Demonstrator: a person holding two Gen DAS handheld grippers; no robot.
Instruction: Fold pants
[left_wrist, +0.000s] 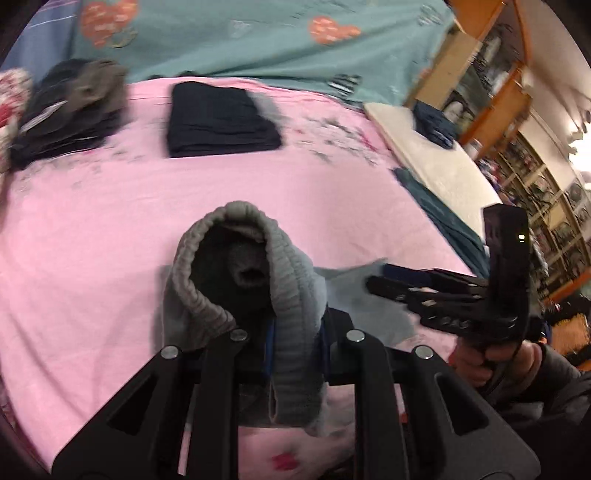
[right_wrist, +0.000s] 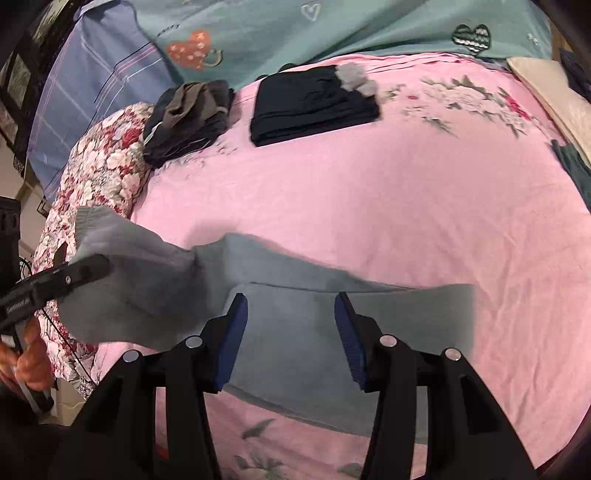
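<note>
Two handheld black two-finger grippers are working over one pair of light grey soft-knit pants (right_wrist: 295, 332) on a pink floral bed sheet (right_wrist: 406, 206).

Item 1: left gripper (left_wrist: 295, 332), jaws clamped together on the ribbed elastic end of the grey pants, which is bunching up into a hood shape at 12 o'clock from the fingers in the left wrist view. In the right wrist view it is showing at 9 o'clock, lifting that end clear of the sheet.

Item 2: right gripper (right_wrist: 291, 332), blue-padded jaws standing apart, gripping nothing, hovering over the flat part of the pants, which is lying across the near edge of the bed.

Item 3: folded dark navy garment (right_wrist: 314, 107), lying at 12 o'clock on the sheet.

Item 4: pile of dark grey clothes (right_wrist: 188, 118), sitting at 11 o'clock, just beside a red-and-white floral pillow (right_wrist: 99, 177).

Item 5: teal blanket with heart prints (right_wrist: 332, 33), lying behind everything.
</note>
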